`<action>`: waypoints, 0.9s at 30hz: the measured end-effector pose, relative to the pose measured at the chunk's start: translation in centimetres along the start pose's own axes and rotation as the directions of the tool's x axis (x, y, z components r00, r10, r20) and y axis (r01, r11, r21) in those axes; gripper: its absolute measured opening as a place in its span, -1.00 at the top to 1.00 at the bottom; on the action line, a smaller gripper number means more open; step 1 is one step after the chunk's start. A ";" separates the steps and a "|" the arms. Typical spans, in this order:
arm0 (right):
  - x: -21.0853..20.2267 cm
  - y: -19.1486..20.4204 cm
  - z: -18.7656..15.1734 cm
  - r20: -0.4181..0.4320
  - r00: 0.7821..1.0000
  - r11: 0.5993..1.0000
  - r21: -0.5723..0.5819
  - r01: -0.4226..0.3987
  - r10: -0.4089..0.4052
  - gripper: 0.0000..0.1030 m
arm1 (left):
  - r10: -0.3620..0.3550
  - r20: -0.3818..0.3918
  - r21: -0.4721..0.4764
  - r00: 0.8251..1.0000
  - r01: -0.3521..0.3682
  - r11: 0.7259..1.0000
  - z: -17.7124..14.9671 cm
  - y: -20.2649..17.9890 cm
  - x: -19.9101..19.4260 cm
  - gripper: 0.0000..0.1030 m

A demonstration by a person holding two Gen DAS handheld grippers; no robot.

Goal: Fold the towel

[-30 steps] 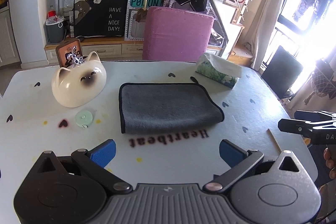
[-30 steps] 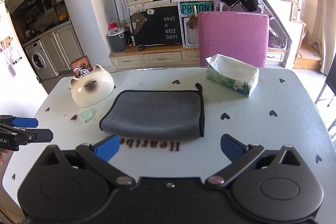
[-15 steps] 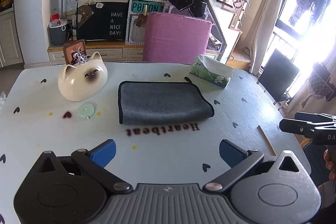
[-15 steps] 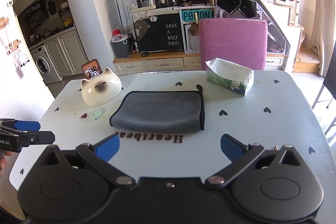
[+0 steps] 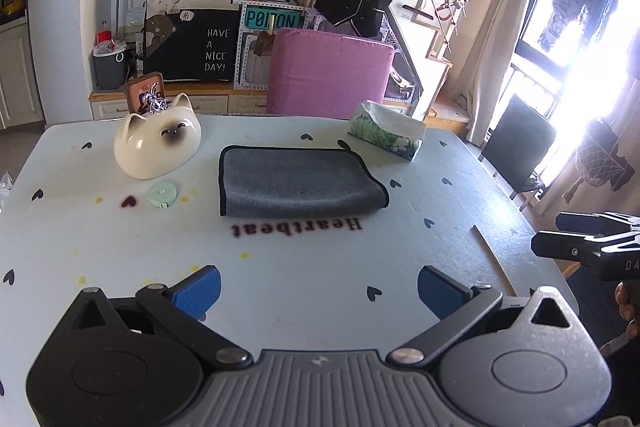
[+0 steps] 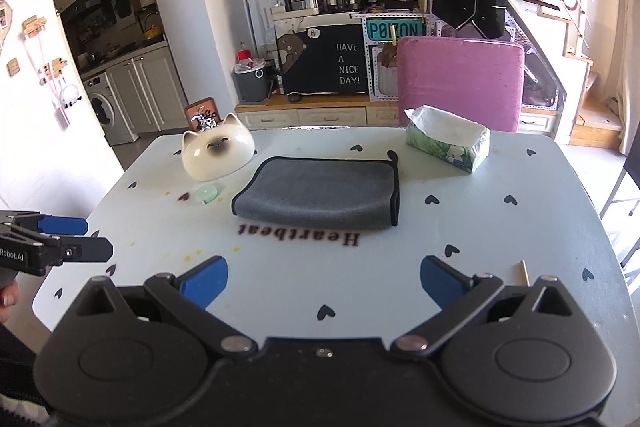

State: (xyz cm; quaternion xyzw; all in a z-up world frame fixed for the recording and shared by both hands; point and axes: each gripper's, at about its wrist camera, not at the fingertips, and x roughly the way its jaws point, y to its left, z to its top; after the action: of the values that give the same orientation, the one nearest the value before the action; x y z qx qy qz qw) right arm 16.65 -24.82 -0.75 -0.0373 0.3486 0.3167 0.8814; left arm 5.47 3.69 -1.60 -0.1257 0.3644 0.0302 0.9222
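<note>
A grey towel with black edging point(image 5: 296, 182) lies folded flat in the middle of the white table point(image 5: 304, 267); it also shows in the right wrist view point(image 6: 320, 193). My left gripper point(image 5: 318, 289) is open and empty, held above the table's near part, well short of the towel. My right gripper point(image 6: 324, 281) is open and empty, also back from the towel. Each gripper shows side-on in the other's view, the right one point(image 5: 592, 247) at the table's right edge and the left one point(image 6: 52, 243) at its left edge.
A cat-shaped ceramic bowl point(image 5: 157, 147) and a small green tape measure point(image 5: 162, 194) sit left of the towel. A tissue pack point(image 5: 386, 135) lies at the back right. A thin wooden stick point(image 5: 494, 259) lies near the right edge. A pink chair point(image 5: 328, 71) stands behind the table.
Both grippers have drawn back and up from the towel, so it looks smaller and farther away. The towel has not moved, and both grippers stay open.
</note>
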 end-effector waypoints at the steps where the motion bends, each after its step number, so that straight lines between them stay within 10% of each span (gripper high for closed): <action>1: -0.3 0.0 -0.2 0.002 1.000 1.000 0.000 -0.002 0.002 -0.99 | 0.000 0.001 0.001 1.000 0.000 1.000 -0.2 -0.1 -0.2 -1.00; 27: -4.0 0.2 -2.5 0.036 0.998 0.999 -0.024 -0.042 0.043 -0.99 | 0.018 -0.009 0.041 1.000 -0.017 0.999 -2.4 -1.5 -2.7 -1.00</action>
State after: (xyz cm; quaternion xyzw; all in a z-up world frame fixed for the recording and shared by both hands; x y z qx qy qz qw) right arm 12.81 -27.50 -0.07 -0.0343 0.3296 0.3399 0.8802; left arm 2.11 1.70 -1.10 -0.1035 0.3705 0.0302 0.9225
